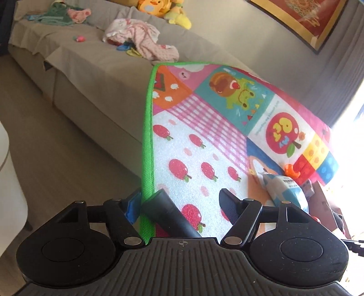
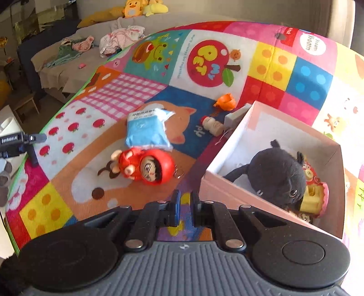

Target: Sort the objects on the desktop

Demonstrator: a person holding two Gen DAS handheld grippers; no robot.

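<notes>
In the right wrist view a pink box [image 2: 229, 193] sits at the right on the colourful play mat [image 2: 127, 91]; it holds a black plush toy [image 2: 273, 179] and a yellow toy [image 2: 315, 197]. On the mat lie a red doll figure [image 2: 147, 167], a blue tissue pack [image 2: 146, 129], a small wooden figure [image 2: 211, 124], an orange toy cup [image 2: 225, 101] and a grey block [image 2: 234, 117]. My right gripper [image 2: 183, 208] hovers near the mat's front, narrowly parted and empty. My left gripper [image 1: 179, 200] is open over the mat's green edge; a black cylinder [image 1: 173, 214] lies between its fingers, untouched. The left gripper also shows at the left edge of the right wrist view [image 2: 22, 141].
A beige sofa [image 1: 86, 75] with clothes [image 1: 141, 38] and plush toys [image 1: 163, 9] stands behind the mat. The tissue pack [image 1: 284, 189] and orange cup [image 1: 292, 170] show at the right of the left wrist view. Wooden floor lies left of the mat.
</notes>
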